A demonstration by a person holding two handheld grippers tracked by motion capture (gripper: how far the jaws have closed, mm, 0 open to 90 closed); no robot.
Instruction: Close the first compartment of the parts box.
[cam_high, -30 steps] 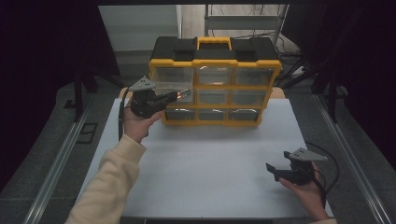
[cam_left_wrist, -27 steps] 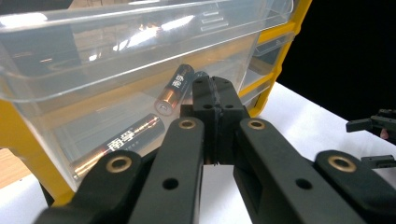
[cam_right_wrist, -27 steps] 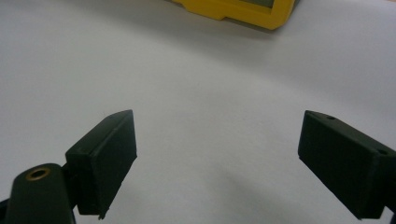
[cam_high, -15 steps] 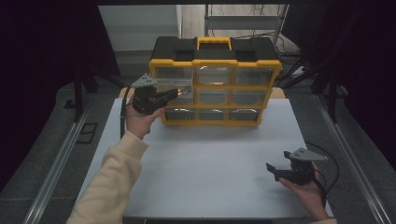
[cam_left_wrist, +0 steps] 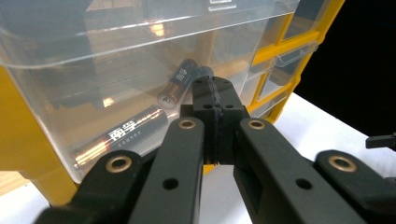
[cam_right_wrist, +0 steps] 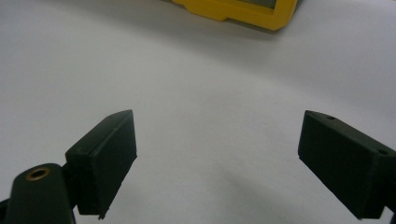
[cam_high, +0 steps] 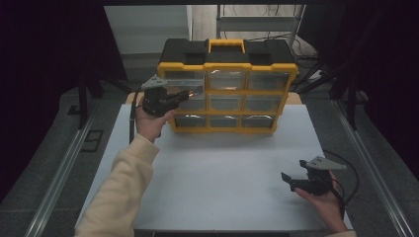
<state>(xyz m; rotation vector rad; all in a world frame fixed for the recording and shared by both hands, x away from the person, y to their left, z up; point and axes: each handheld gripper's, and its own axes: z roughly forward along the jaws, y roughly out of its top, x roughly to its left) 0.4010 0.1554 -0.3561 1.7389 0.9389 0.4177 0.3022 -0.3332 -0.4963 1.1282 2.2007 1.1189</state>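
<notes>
A yellow and black organizer with clear drawers stands at the back of the white tabletop. Its top-left drawer is clear plastic and holds two batteries, one nearer and one farther in. My left gripper is shut, its tips touching that drawer's front wall, and I see nothing between the jaws. In the high view the left gripper points right at the organizer's upper left corner. My right gripper rests open near the front right, with bare tabletop between its jaws.
A yellow corner of the organizer shows far ahead in the right gripper view. Metal rails run along both sides of the table. A cable trails from the right gripper. A cream sleeve reaches in from the lower left.
The left gripper has shifted only slightly at the top-left drawer. The right gripper has stayed where it was.
</notes>
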